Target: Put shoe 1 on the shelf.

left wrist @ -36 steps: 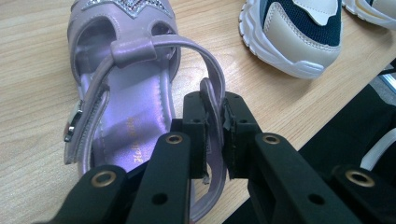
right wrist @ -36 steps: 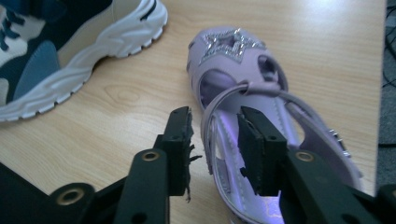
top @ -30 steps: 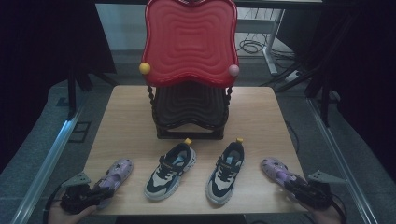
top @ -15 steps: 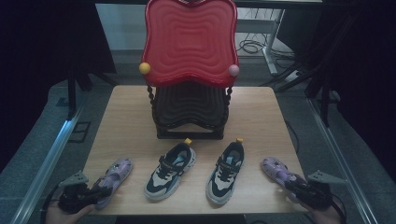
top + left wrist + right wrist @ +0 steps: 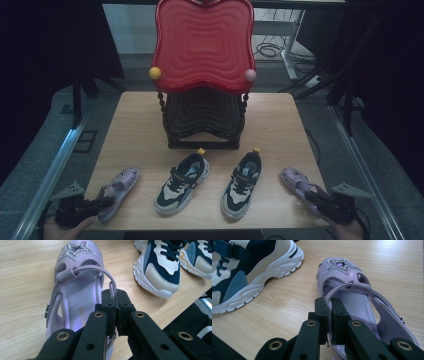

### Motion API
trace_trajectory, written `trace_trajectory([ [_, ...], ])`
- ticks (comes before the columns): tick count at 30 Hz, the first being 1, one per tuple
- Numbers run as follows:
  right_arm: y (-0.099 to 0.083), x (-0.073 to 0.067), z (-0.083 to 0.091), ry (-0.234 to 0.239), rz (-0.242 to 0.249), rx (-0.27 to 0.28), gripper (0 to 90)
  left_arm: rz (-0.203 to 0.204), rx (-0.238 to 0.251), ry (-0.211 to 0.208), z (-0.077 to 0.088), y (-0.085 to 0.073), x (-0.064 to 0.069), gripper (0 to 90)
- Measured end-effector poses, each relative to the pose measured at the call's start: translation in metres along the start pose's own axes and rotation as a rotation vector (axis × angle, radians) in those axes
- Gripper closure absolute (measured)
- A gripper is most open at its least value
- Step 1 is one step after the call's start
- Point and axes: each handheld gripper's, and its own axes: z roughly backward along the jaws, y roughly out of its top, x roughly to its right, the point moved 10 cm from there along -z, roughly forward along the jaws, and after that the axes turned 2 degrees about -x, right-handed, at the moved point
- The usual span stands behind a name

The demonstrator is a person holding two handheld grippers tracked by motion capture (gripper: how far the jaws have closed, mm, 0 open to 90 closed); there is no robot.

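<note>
Both claws lie low at the desk's (image 5: 150,130) near edge. The left claw (image 5: 115,302) at its left corner has its jaws pinched on a lilac sandal's strap (image 5: 111,287); the right claw (image 5: 329,307) at its right corner likewise clamps the other sandal's strap (image 5: 332,296), each jaw pair having just been closing.

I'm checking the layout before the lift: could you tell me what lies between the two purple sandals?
In the high view, two navy-and-white sneakers stand side by side between the left sandal and the right sandal.

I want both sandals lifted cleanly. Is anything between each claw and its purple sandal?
Nothing visible. The left claw is shut on the left purple sandal strap, and the right claw on the right purple sandal side strap.
</note>
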Motion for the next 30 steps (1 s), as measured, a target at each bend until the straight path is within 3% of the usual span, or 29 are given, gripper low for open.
trace_trajectory([
  [10,0.008,0.003,0.004,0.004,-0.052,0.079,85.5,0.014,0.050,-0.001,0.006,0.008,-0.001,86.9],
  [18,0.018,0.000,0.012,0.005,-0.080,0.147,85.6,0.022,0.114,-0.037,0.013,0.022,0.005,86.8],
  [30,0.037,-0.013,0.009,0.029,-0.077,0.198,85.5,-0.019,0.146,-0.056,0.010,0.046,0.018,86.6],
])
